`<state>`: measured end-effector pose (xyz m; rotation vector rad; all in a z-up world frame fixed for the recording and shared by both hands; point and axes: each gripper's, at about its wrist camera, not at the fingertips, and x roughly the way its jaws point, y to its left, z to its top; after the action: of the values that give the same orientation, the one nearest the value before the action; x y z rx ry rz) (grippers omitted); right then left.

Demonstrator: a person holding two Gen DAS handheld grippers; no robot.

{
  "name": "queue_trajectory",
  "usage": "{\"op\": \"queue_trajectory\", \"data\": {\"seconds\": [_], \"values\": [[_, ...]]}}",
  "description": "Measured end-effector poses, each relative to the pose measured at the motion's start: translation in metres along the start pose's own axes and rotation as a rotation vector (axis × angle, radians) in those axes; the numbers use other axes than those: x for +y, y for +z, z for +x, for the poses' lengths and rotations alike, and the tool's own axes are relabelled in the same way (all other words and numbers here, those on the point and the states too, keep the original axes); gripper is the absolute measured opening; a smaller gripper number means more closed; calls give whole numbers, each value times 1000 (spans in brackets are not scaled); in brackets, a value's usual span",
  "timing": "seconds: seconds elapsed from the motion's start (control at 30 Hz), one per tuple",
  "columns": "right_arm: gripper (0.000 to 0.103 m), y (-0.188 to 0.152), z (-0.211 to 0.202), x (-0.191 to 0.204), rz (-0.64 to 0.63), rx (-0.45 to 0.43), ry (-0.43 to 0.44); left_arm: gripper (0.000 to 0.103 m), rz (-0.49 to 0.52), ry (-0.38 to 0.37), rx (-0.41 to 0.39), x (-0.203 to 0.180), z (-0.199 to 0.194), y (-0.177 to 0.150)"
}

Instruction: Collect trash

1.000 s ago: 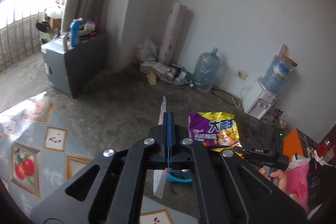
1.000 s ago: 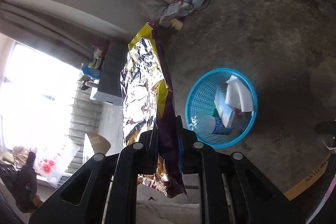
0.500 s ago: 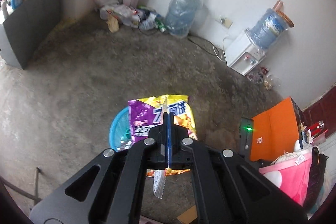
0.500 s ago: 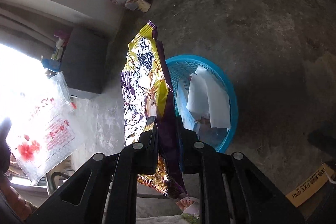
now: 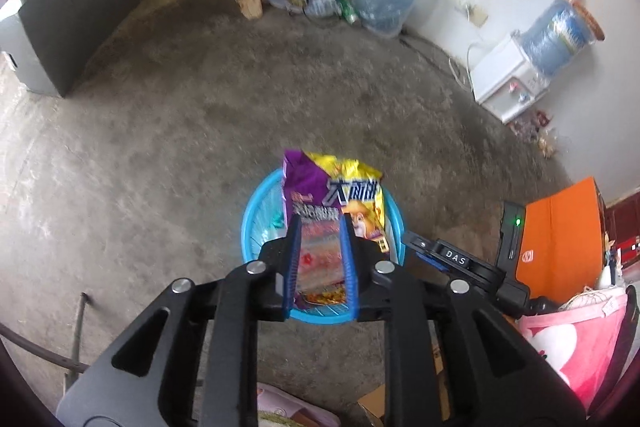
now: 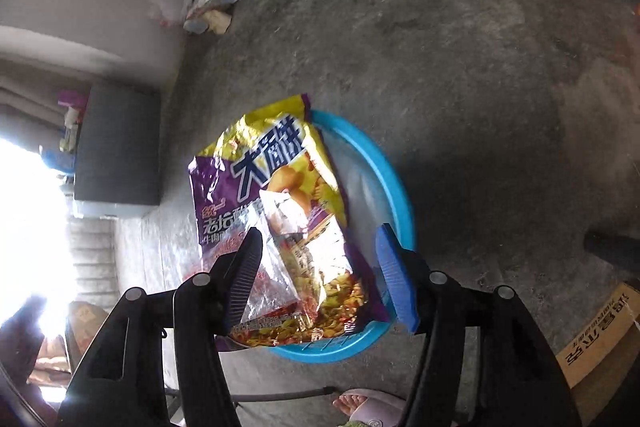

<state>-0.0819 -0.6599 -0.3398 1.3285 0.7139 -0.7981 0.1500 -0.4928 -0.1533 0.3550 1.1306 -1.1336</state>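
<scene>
Releasing both pieces of trash over the round blue plastic basket [image 5: 250, 223] on the grey concrete floor [image 5: 160, 131]: left claw [image 5: 320, 227] opening, blue pads just parted, with the small clear wrapper printed in red [image 5: 320, 255] loose between them and no longer pinched; right claw [image 6: 320, 239] opening much wider, nothing gripped, with the large crinkled purple-and-yellow foil snack bag [image 6: 272, 163] lying free across the basket below. Snack bag draped over the near and far rim [image 6: 396, 187], one end sticking out past the edge, clear wrapper resting on top of it in the right wrist view. Best done by keeping both claws above the basket centre until the pads clear the film entirely, since thin plastic probably clings to the ribbed pads and could be dragged out on withdrawal. Worth lifting straight up rather than sideways, to avoid catching the bag's overhanging end or tipping the light basket. Possibly worth a nudge afterwards to seat the bag fully inside the rim.
</scene>
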Motion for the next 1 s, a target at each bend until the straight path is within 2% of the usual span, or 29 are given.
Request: {"op": "queue_trajectory", "data": {"seconds": [0.07,0.2,0.33,0.37,0.5,0.57,0.63,0.73,0.87,1.0], "values": [[58,-1,-11,-2,35,-30,3,23,-5,0,-48,3,-25,-1],[58,-12,-47,17,-19,-97,28,43,12,22,-161,2,-86,-8],[59,-38,-89,68,-201,-155,45,64,20,45,-294,5,-161,-34],[63,-46,-98,81,-250,-167,49,66,16,48,-320,7,-179,-44],[72,-89,-141,142,-475,-231,72,85,-41,107,-413,22,-245,-95],[80,-115,-165,170,-591,-263,97,86,-90,165,-445,32,-272,-118],[84,-141,-186,191,-694,-283,125,90,-144,220,-475,42,-297,-140],[85,-175,-212,213,-804,-286,171,90,-234,283,-520,59,-332,-178],[86,-211,-243,232,-874,-292,190,91,-309,359,-578,75,-371,-227],[89,-245,-267,242,-927,-288,191,94,-383,404,-614,86,-396,-273]]}}
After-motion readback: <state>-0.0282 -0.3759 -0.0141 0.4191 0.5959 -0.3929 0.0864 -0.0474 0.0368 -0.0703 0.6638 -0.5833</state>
